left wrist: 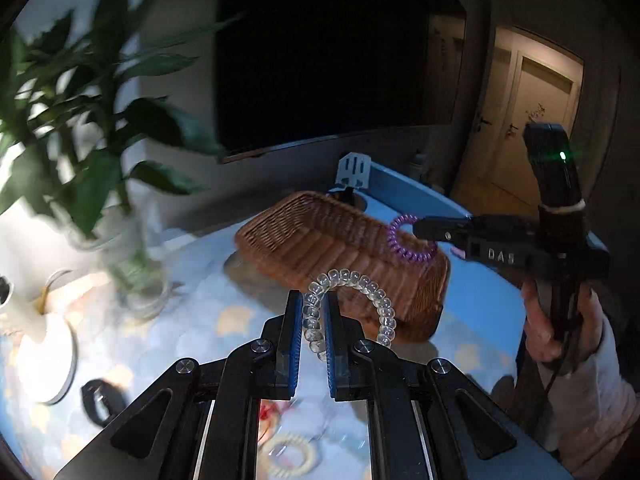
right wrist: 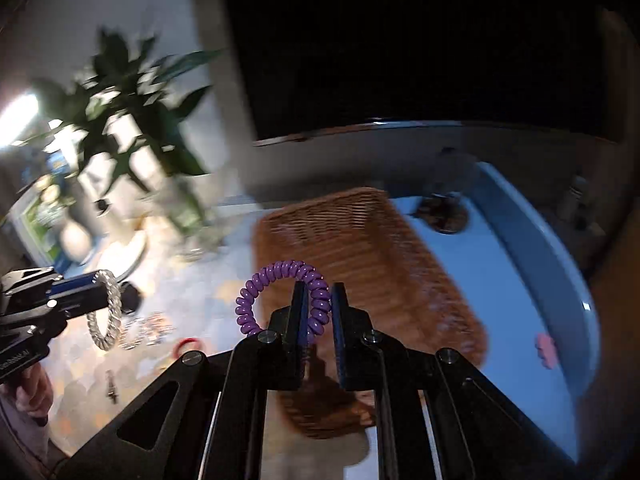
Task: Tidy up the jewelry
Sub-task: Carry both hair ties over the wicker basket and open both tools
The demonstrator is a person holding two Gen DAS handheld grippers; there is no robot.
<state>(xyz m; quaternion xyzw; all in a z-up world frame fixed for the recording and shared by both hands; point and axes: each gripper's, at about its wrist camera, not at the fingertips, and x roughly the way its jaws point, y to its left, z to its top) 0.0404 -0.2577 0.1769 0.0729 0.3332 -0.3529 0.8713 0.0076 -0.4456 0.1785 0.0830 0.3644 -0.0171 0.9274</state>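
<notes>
My left gripper [left wrist: 313, 300] is shut on a clear spiral bracelet [left wrist: 372, 292] and holds it above the table, just short of a brown wicker basket [left wrist: 320, 228]. My right gripper [right wrist: 320, 292] is shut on a purple spiral bracelet [right wrist: 260, 280] and holds it over the near end of the basket [right wrist: 360, 248]. In the left wrist view the right gripper [left wrist: 416, 226] with the purple bracelet [left wrist: 400, 240] hangs over the basket's right end. In the right wrist view the left gripper [right wrist: 132, 298] with the clear bracelet [right wrist: 106, 312] is at the left.
A glass vase with a green plant [left wrist: 132, 272] and a white lamp [left wrist: 40, 356] stand on the left. A cream spiral tie [left wrist: 290, 454], a black ring [left wrist: 102, 400], a red ring [right wrist: 188, 346] and a pink item [right wrist: 546, 350] lie on the patterned table [left wrist: 208, 312]. A dark screen hangs behind.
</notes>
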